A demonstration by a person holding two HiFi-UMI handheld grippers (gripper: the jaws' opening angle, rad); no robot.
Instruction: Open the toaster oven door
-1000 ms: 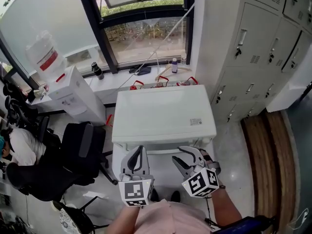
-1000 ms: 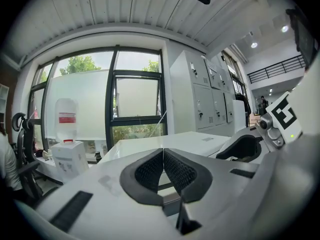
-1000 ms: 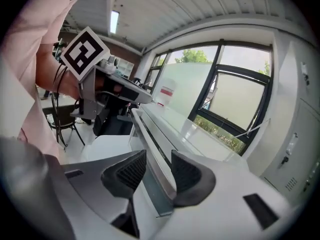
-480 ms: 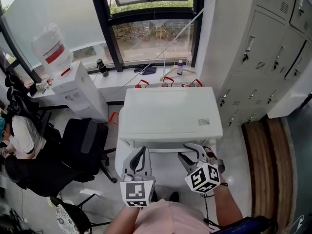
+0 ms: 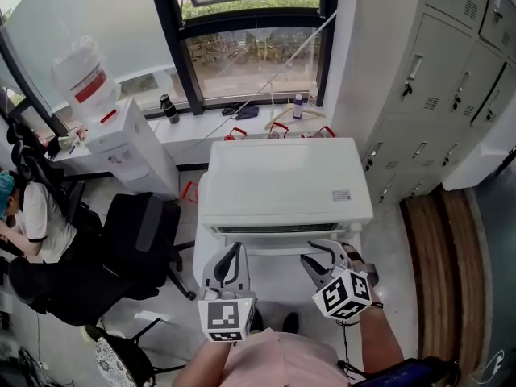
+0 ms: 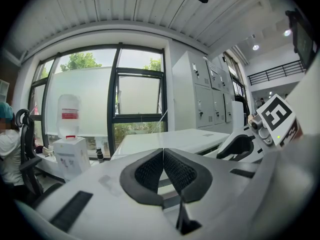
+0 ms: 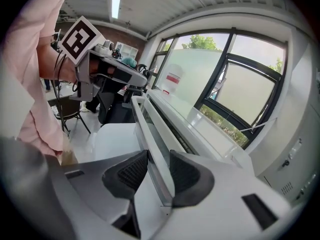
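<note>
White toaster oven point(image 5: 282, 184) sits centre, just beyond the person, its front facing near; a dark slit shows along the top of the front, so the door is cracked slightly.

Right gripper point(image 5: 322, 258) is at the right end of the oven front. In the right gripper view the right gripper point(image 7: 159, 160) is narrow, its pads closed on the door handle point(image 7: 152, 134), a white bar running away between the jaws along the oven front. A pad point(image 7: 131, 171) presses each side of the bar.

Left gripper point(image 5: 228, 260) is held near the left part of the oven front, apart from it. In the left gripper view the left gripper point(image 6: 163, 169) has its jaws together, pads meeting, nothing between them. The oven top point(image 6: 170, 139) lies beyond the tips. The right gripper's marker cube point(image 6: 276, 115) shows at the right of that view.

Around:
- Water dispenser point(image 5: 121, 147) with its bottle on top, far left.
- Black office chair point(image 5: 133, 244) left of the oven.
- Seated person point(image 5: 36, 224) at the left edge.
- Grey lockers point(image 5: 435, 79) on the right.
- Window point(image 5: 250, 55) far behind the oven, with a dark bottle point(image 5: 169, 111) on the sill.
</note>
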